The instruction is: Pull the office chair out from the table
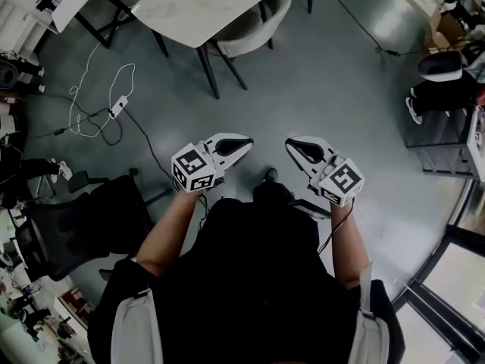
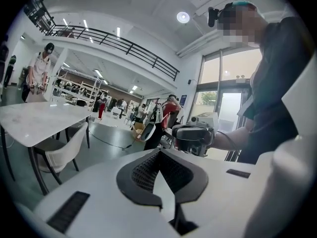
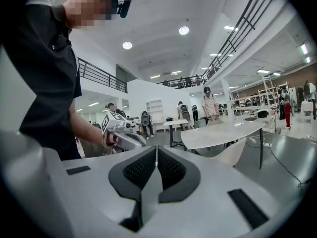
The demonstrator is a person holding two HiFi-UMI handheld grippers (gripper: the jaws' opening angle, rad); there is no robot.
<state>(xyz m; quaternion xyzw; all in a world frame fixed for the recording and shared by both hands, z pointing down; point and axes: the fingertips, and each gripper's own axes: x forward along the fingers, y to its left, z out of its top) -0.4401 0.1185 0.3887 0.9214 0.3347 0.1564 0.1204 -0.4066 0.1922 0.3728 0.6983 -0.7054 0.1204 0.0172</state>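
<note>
The office chair (image 1: pixel 254 25) you want looks to be the pale shell seat tucked under the white table (image 1: pixel 204 2) at the far side of the floor. Its back faces you and it is not yet drawn out. A black swivel chair (image 1: pixel 83 218) stands well apart to your left, at no table, so I judge it is not the target. You are at the approach step. The left gripper (image 1: pixel 244 142) and right gripper (image 1: pixel 292 144) are held side by side in front of you, well short of the seat. Each has its jaws closed together on nothing. Next, close the gap, open one pair of jaws, clamp the backrest's top rim and draw it straight towards you.
</note>
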